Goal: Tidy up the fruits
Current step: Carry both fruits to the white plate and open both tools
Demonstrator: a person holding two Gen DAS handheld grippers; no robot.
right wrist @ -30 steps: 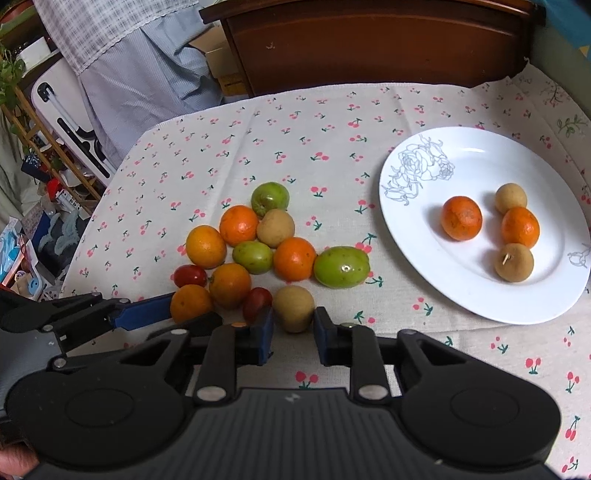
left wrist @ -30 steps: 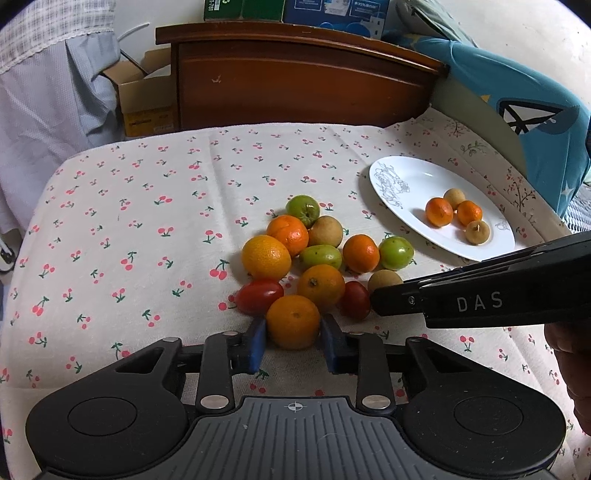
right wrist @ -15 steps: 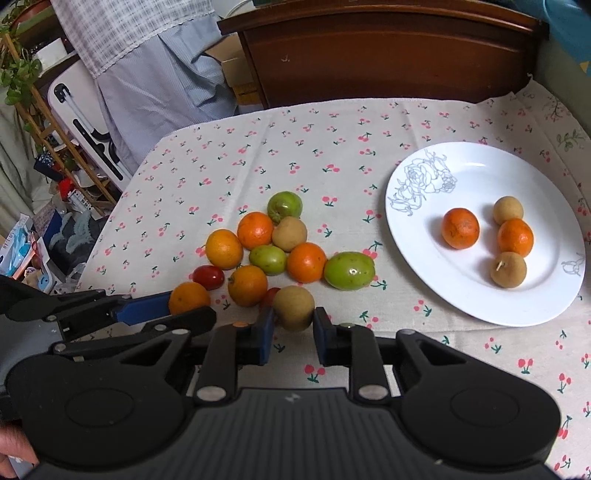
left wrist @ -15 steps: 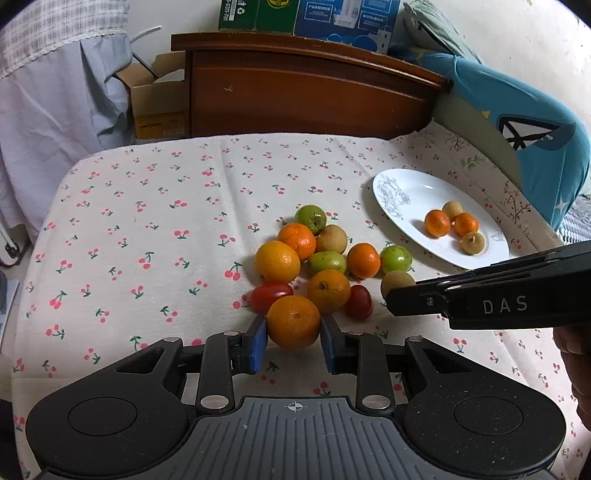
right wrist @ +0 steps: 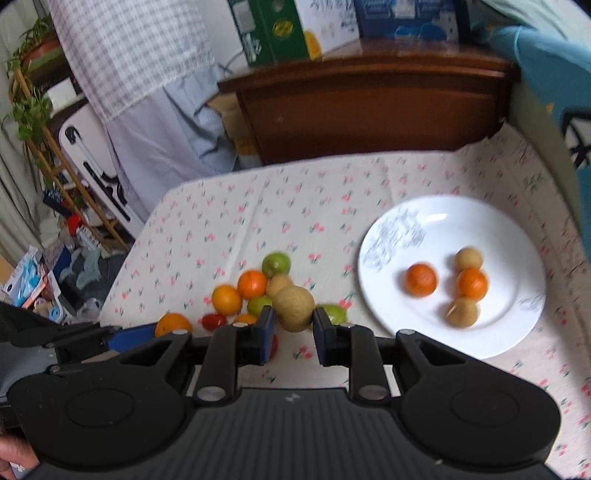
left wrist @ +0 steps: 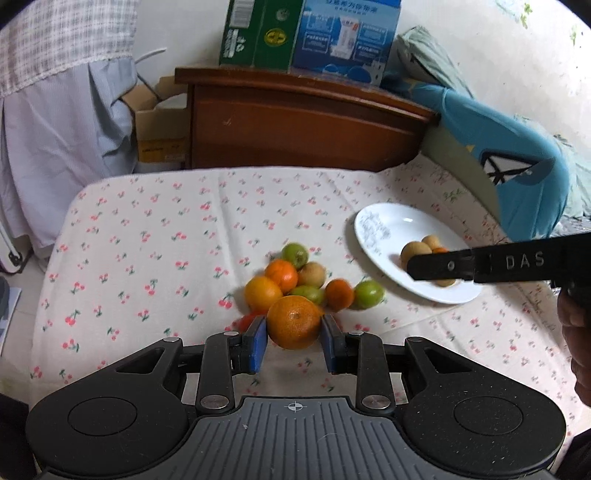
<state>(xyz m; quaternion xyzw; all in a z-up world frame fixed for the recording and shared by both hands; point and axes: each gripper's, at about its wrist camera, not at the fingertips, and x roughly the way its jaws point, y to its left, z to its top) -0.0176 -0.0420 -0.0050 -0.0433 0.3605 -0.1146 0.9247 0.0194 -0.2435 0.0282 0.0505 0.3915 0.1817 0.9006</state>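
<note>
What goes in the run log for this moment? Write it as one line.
left gripper: shut on round orange citrus fruit | right gripper: shut on round tan fruit | white oval plate: four fruits | phase: both lifted clear

Top centre of the left wrist view, a dark wooden headboard (left wrist: 303,122) runs across behind the cherry-print cloth (left wrist: 166,243). On its top edge stand a green carton (left wrist: 258,33) and, just beside it to the right, a blue carton (left wrist: 347,37). To the left sits an open cardboard box (left wrist: 159,129), with pale blue fabric (left wrist: 62,140) hanging at the upper left under a checked cloth (left wrist: 62,40). Upper right, a blue cushion (left wrist: 509,155) leans in. In the right wrist view, far left, there is a wooden rack (right wrist: 55,173) with a leafy plant (right wrist: 29,107), and clutter on the floor below.
</note>
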